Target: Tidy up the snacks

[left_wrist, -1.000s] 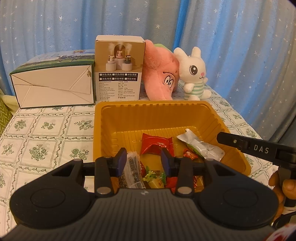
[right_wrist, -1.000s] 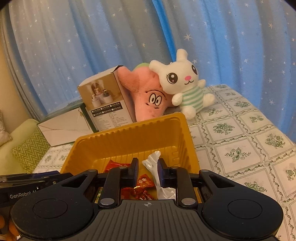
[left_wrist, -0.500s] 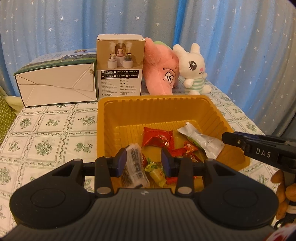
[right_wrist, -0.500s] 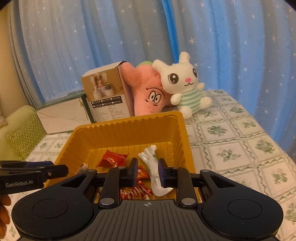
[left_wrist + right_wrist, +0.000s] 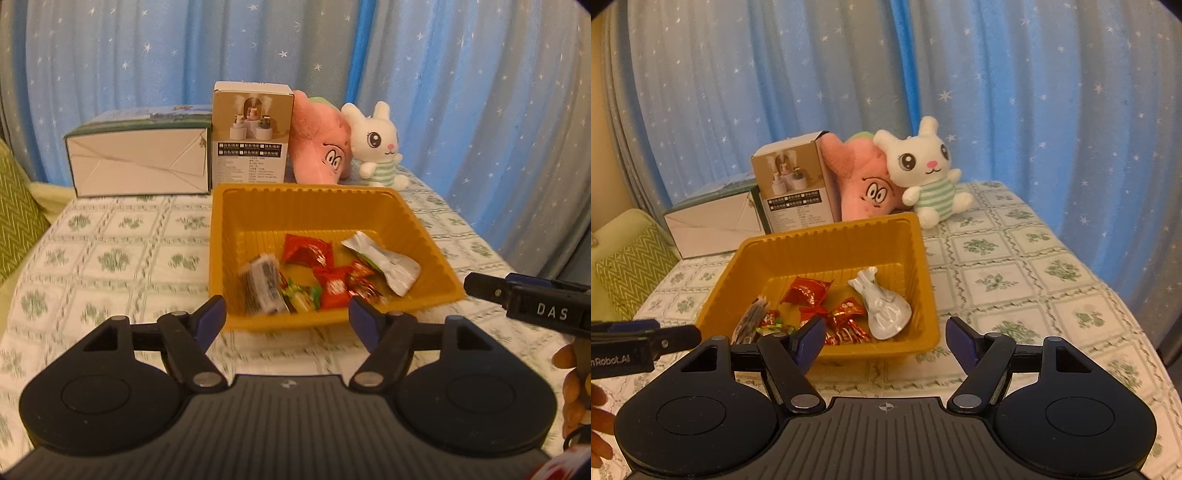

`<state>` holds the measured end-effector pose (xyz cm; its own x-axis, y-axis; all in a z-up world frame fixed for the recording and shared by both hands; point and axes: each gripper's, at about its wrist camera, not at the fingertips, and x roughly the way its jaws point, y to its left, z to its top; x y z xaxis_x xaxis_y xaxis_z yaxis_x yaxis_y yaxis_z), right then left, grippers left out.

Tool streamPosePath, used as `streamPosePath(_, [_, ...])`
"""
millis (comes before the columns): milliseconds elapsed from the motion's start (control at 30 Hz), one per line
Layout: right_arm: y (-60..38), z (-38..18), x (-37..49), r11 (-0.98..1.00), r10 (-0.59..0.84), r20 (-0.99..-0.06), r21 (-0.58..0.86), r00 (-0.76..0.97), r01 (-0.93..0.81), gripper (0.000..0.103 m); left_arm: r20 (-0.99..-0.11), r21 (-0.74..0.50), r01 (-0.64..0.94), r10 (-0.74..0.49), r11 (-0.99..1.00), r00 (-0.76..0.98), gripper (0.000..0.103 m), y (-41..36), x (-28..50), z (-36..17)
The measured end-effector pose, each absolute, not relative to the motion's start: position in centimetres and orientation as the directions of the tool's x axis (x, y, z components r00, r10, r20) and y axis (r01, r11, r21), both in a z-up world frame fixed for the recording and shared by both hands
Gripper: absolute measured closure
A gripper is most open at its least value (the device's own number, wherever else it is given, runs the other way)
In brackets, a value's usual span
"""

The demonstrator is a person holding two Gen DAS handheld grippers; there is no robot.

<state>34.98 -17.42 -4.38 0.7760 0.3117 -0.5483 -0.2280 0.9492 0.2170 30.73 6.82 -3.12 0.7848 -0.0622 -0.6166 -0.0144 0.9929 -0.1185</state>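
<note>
A yellow plastic tray (image 5: 413,218) (image 5: 827,243) sits on the patterned tablecloth and holds several wrapped snacks. Among them are a dark packet (image 5: 260,284) (image 5: 750,321), a red packet (image 5: 304,249) (image 5: 807,290), a silver pouch (image 5: 384,260) (image 5: 882,302) and small red candies (image 5: 334,290) (image 5: 846,314). My left gripper (image 5: 287,319) is open and empty, just short of the tray's near rim. My right gripper (image 5: 884,341) is open and empty, at the tray's near right corner.
Behind the tray stand a white carton (image 5: 140,162), an upright product box (image 5: 251,136) (image 5: 792,188), a pink plush (image 5: 321,144) (image 5: 864,184) and a white bunny plush (image 5: 376,144) (image 5: 923,173). A blue star curtain hangs behind. A green cushion (image 5: 631,266) lies at the left.
Both grippers opened wide and pulled back from the tray. The dark packet left the left jaws and the silver pouch left the right jaws; both now lie in the tray.
</note>
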Motion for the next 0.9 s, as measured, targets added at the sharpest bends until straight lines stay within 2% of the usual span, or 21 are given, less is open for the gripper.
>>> streamPosePath(233, [-18.9,-2.8,28.7,0.938,0.33,-0.525,0.273,0.784,-0.212,0.031,-0.598,-0.164,-0.06,-0.05,0.985,0.8,0.032,5.9,24.6,-2.0])
streamPosePath(400, [-19.4,-1.6,23.6,0.944,0.324,-0.532,0.231,0.782,-0.234,0.031,-0.604,-0.178,-0.074,-0.05,0.981,0.796,0.032,5.2,19.5,-1.1])
streamPosePath(900, [-22.1,0.4,12.9,0.949,0.309,-0.605,0.246,0.734,-0.196,0.031,-0.601,-0.161,-0.076,-0.037,0.984,0.798,0.033,1.8,8.7,2.9])
